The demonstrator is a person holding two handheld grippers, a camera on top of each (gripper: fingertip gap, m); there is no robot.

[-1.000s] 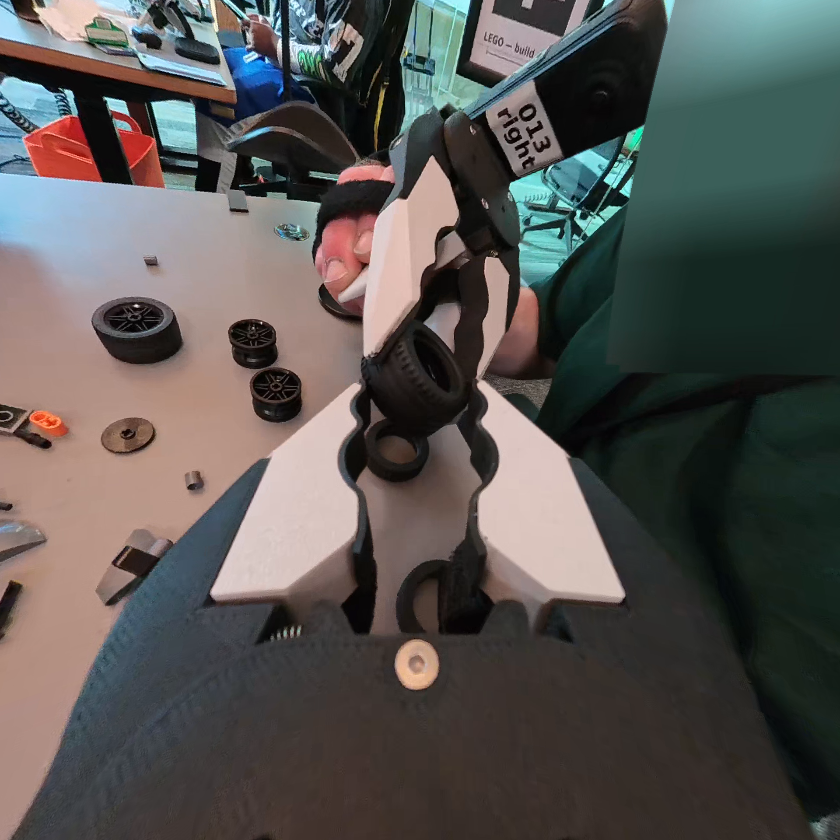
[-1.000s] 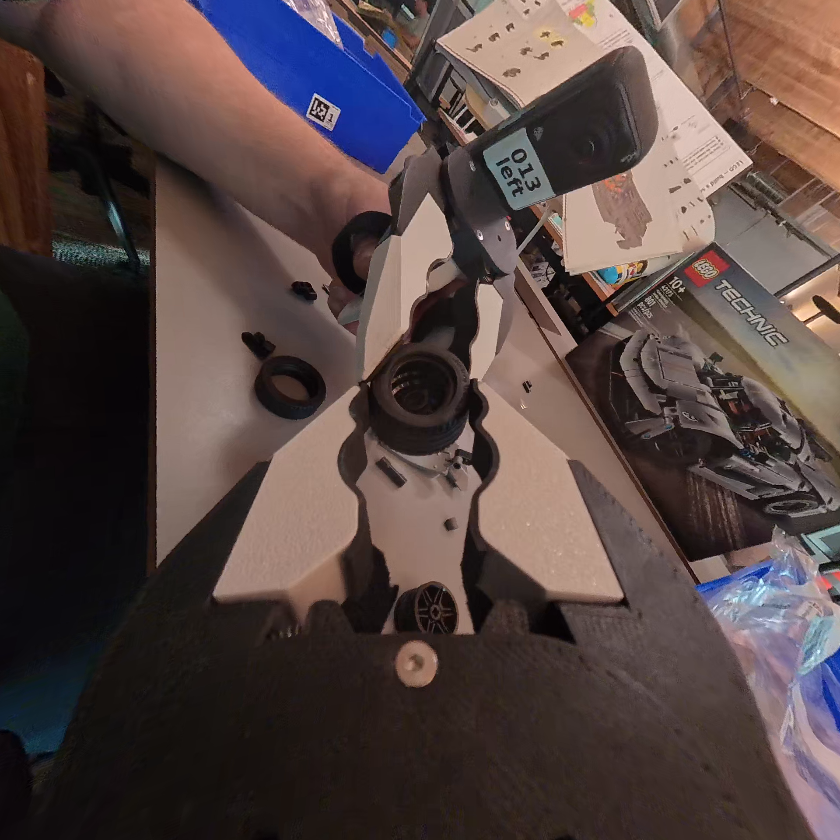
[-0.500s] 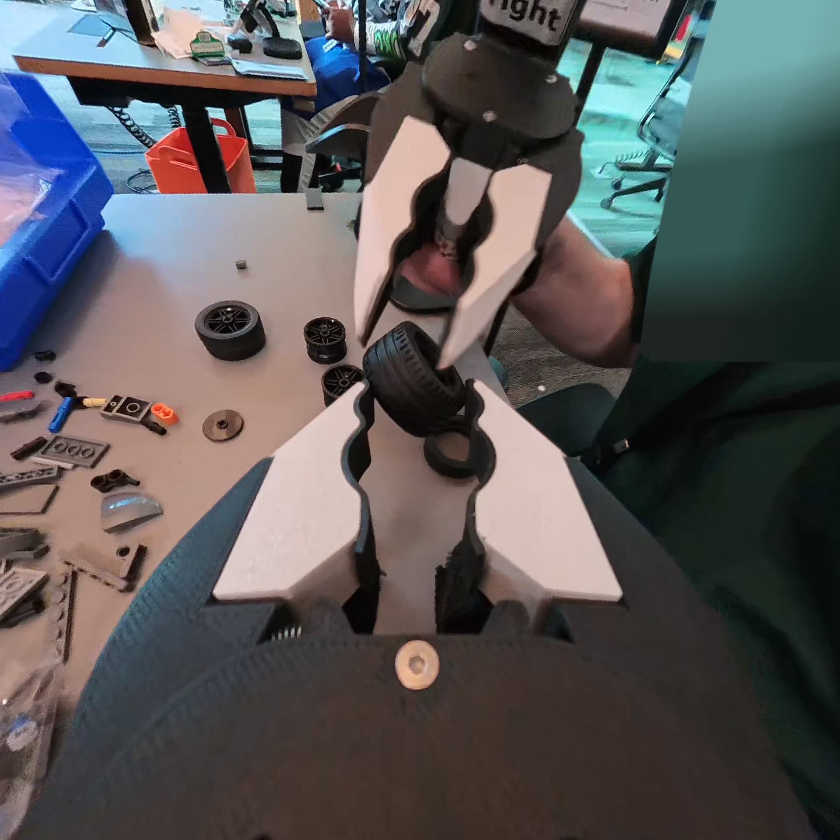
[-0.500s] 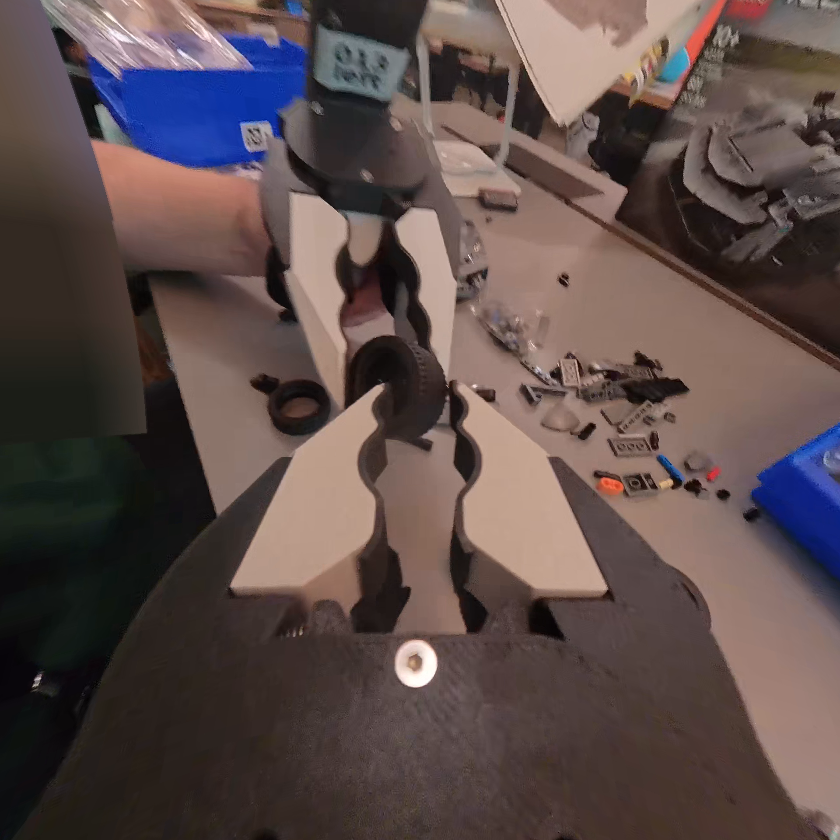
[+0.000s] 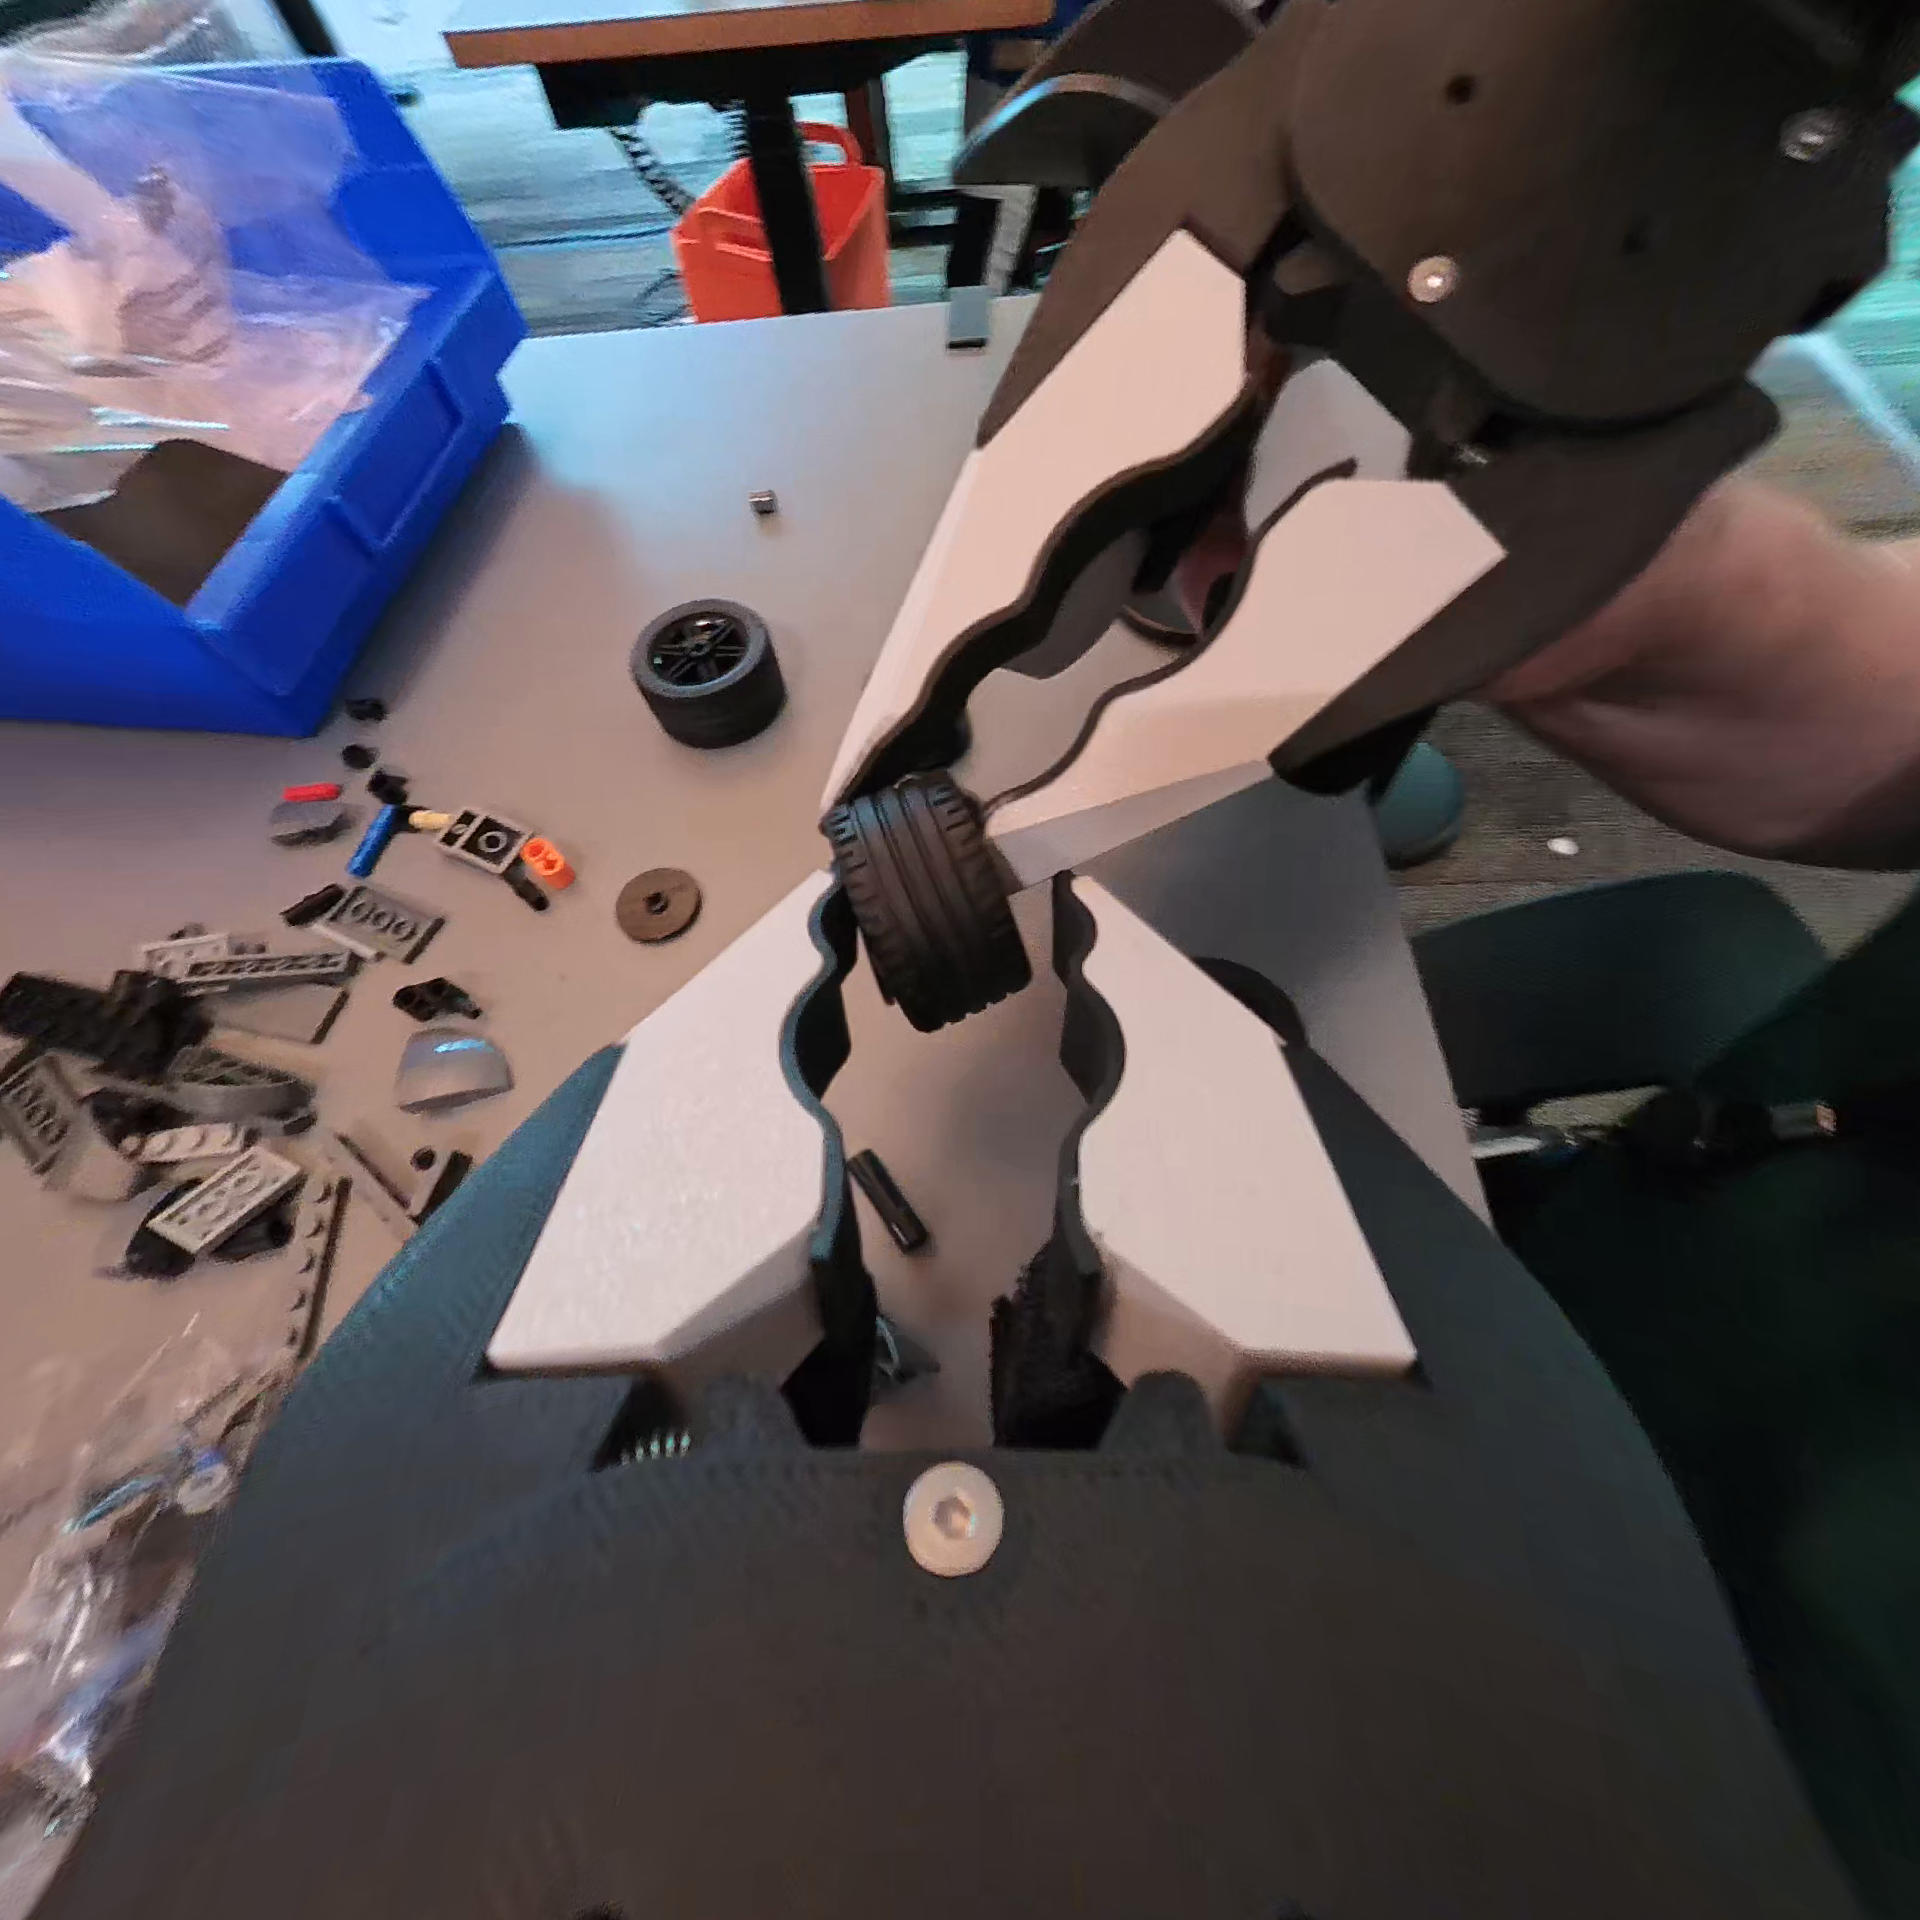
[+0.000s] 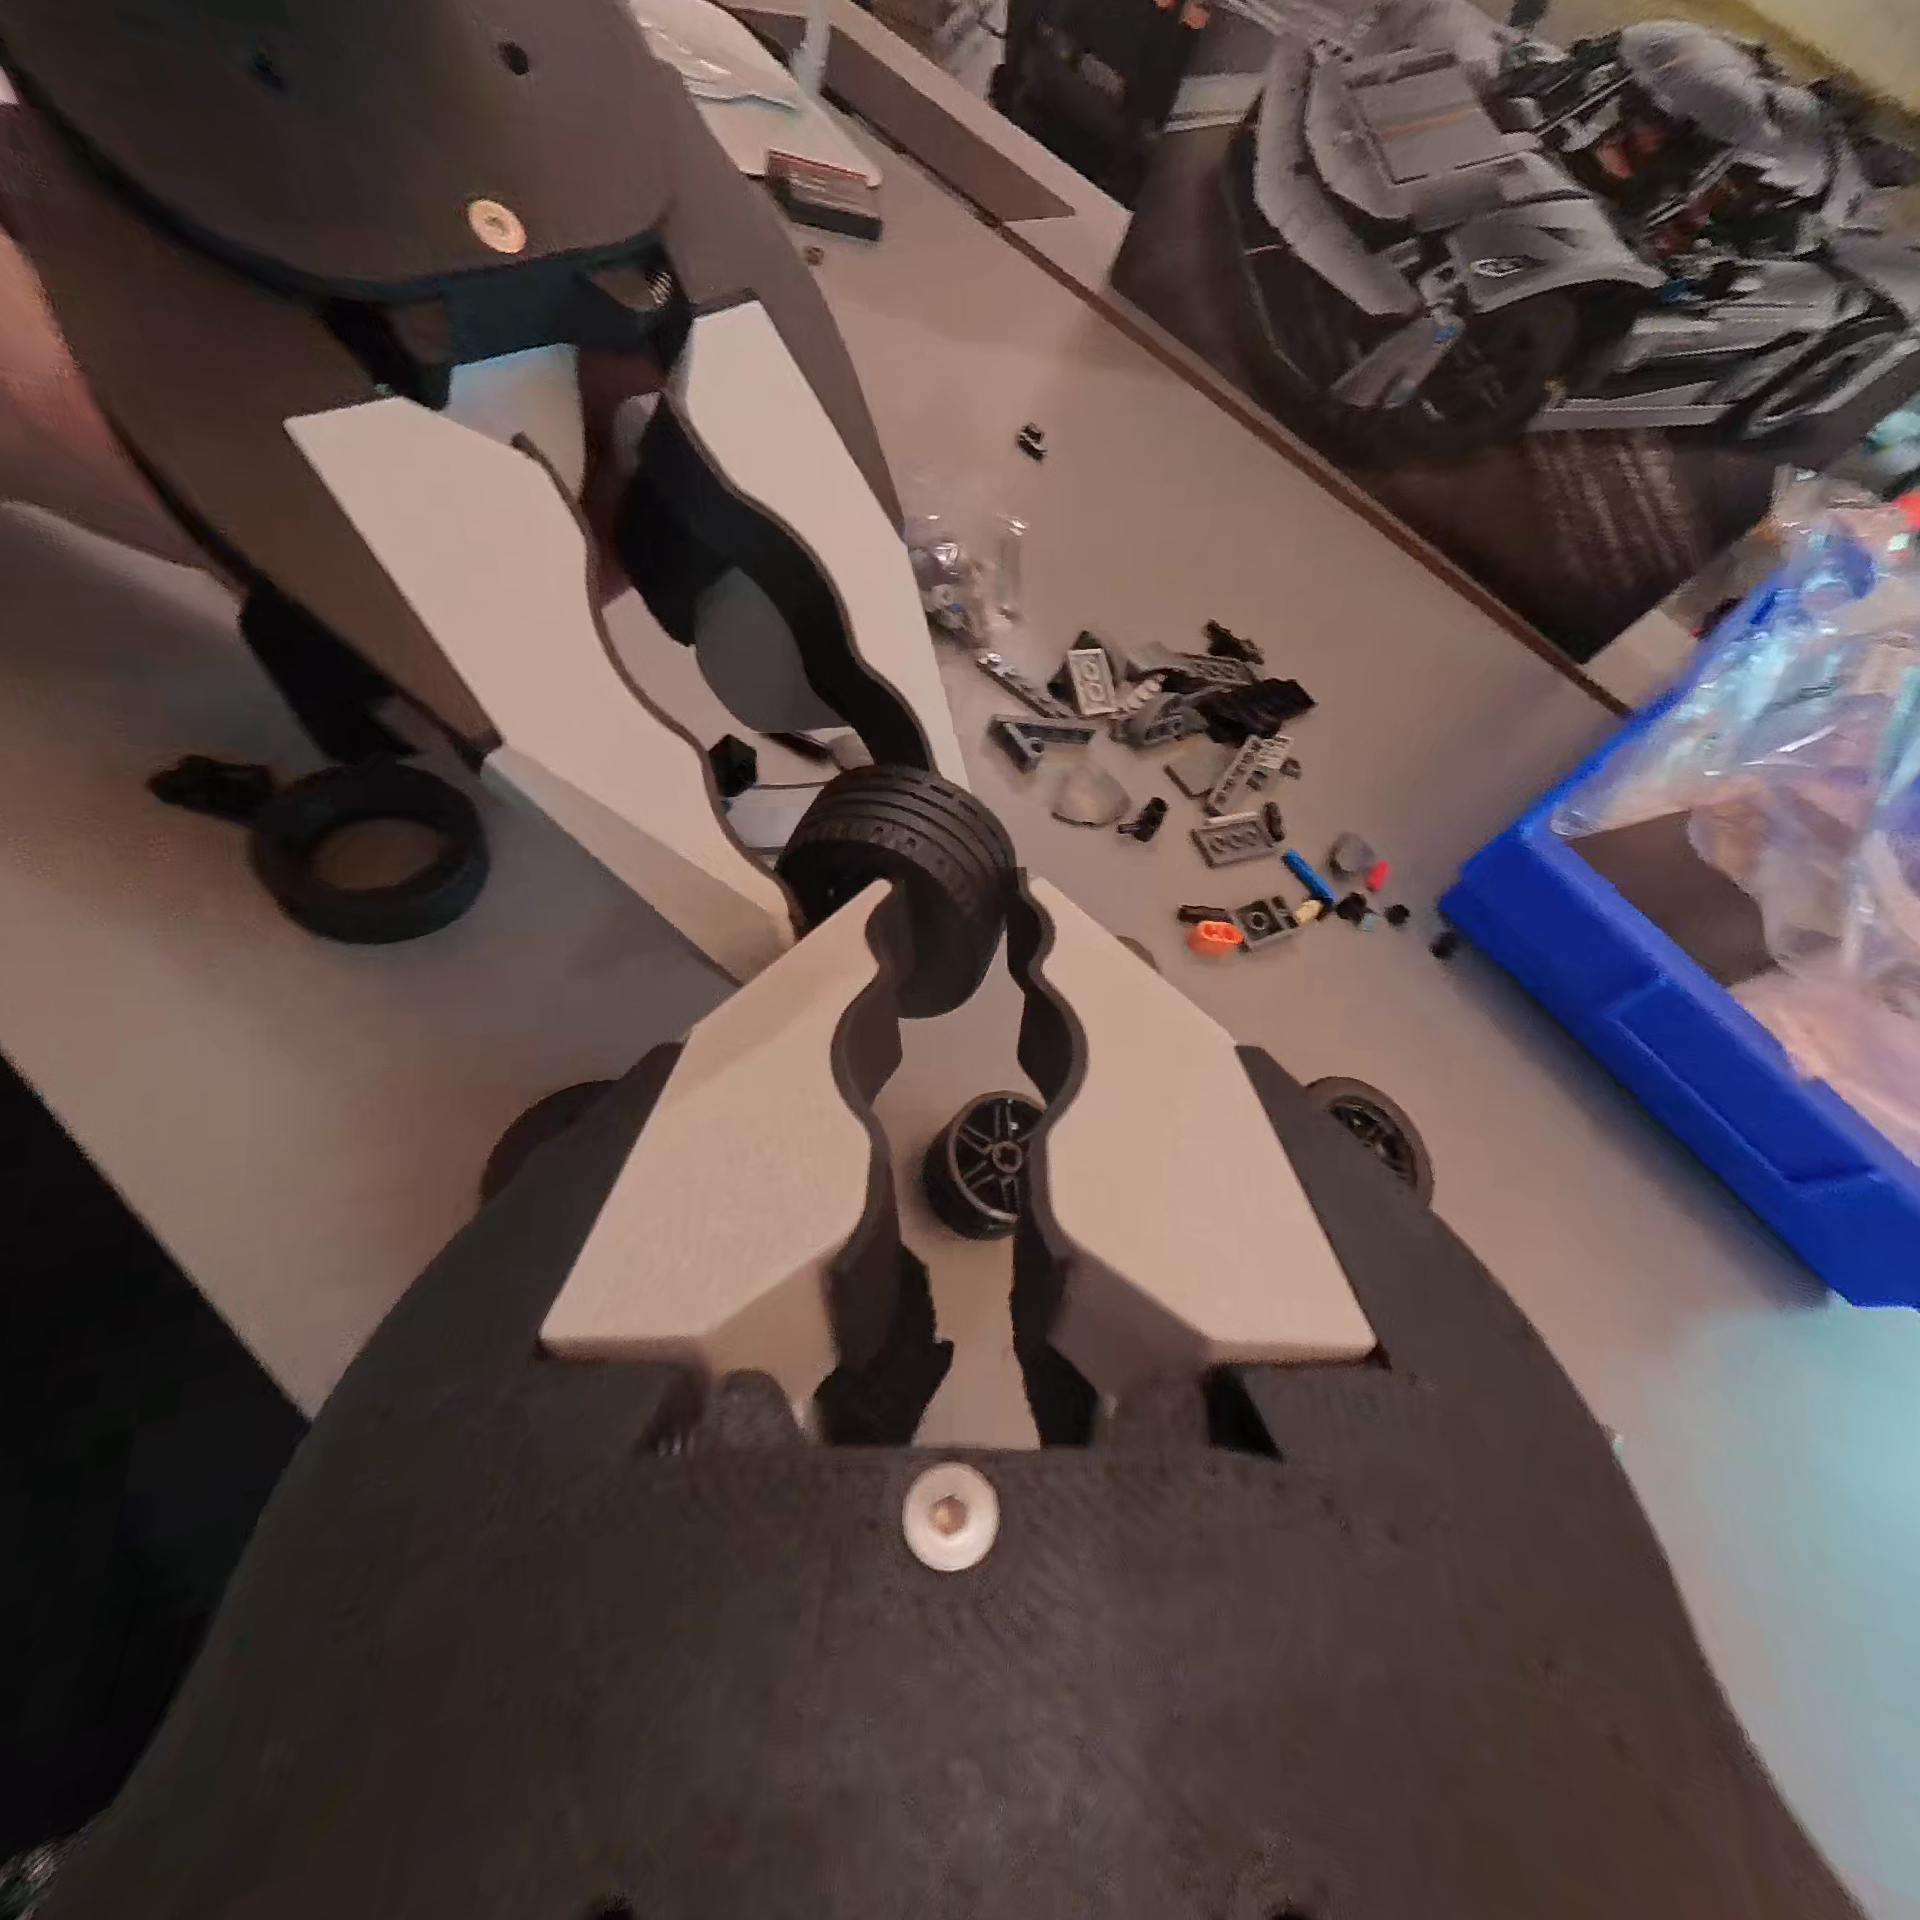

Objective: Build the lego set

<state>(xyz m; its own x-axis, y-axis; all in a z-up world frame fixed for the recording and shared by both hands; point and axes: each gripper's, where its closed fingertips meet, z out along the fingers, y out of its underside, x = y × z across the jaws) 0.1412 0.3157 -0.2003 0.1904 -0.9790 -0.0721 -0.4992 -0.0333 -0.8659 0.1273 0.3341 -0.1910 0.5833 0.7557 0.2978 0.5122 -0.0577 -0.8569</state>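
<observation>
Fingers (image 5: 707,1143) of the left gripper (image 5: 951,904) stood well apart in the left wrist view, their tips on either side of a small black tyre (image 5: 935,935) held in the air above the table (image 5: 623,468). The gap was wider than the tyre, so this gripper was not holding it. The right gripper (image 5: 914,821) came in from the upper right and pinched the tyre's upper part between its fingertips. The tyre hung down into the left gripper's opening, probably for a handover or a fresh hold. It showed ribbed tread with grooves running round it and looked like soft rubber. On the table lay an assembled wheel (image 5: 709,673), loose pieces (image 5: 208,1039) and a blue bin (image 5: 312,499).

From the right wrist view, the right gripper (image 6: 951,899) was clamped on the tyre (image 6: 914,862), one fingertip pressed against each sidewall, leaving the tread free for the other gripper to take. The left gripper (image 6: 862,847) reached down from the upper left, spread wide around the tyre. Whether a rim sat inside it could not be made out. A second tyre (image 6: 372,854) lay flat on the table near its edge, and a spoked rim (image 6: 987,1164) lay below the raised tyre.
</observation>
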